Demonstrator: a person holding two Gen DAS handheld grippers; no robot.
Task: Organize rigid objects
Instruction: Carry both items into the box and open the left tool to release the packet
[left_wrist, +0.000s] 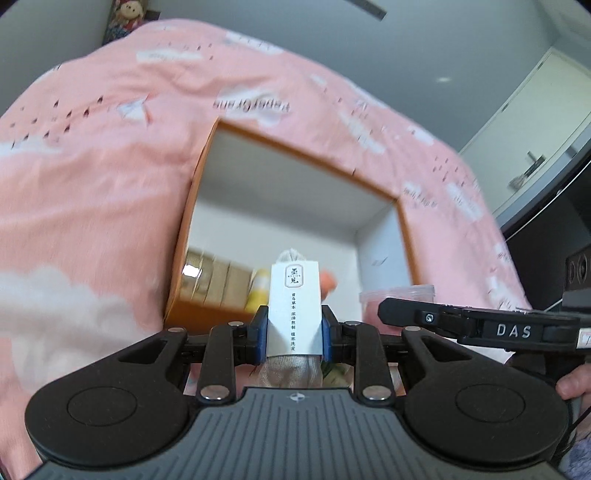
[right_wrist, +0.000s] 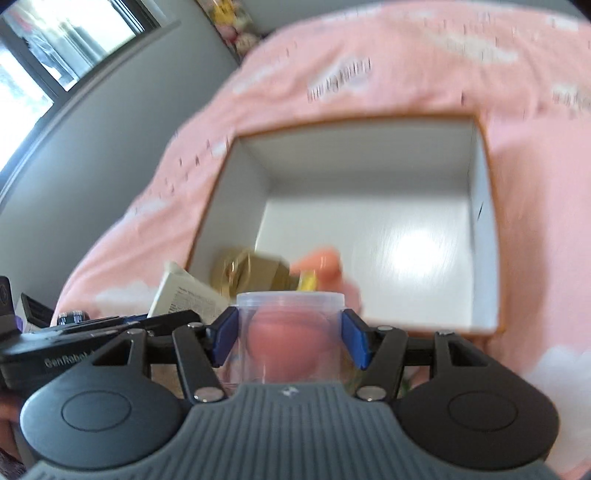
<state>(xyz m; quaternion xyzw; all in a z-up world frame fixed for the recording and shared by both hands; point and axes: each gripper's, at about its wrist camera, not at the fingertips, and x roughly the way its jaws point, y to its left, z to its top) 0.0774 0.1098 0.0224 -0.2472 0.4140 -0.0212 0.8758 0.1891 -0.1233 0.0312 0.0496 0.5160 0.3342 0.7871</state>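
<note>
Left gripper (left_wrist: 293, 328) clamps a white card sleeve (left_wrist: 293, 295) over a mesh sachet, just short of the box (left_wrist: 207, 155); light, crushable, so hold the card's flat sides. Right gripper (right_wrist: 290, 334) brackets a clear jar (right_wrist: 290, 306) with a pink ball inside, near the box's front rim; whether the pads press, I cannot tell. Slick, stiff wall: grip mid-body.

Black grippers (left_wrist: 294, 330) — blue pads (right_wrist: 226, 339) (screwed).

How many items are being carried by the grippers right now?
2. The left gripper is closed on a white labelled packet; the right gripper brackets a clear jar with a pink ball inside.
</note>
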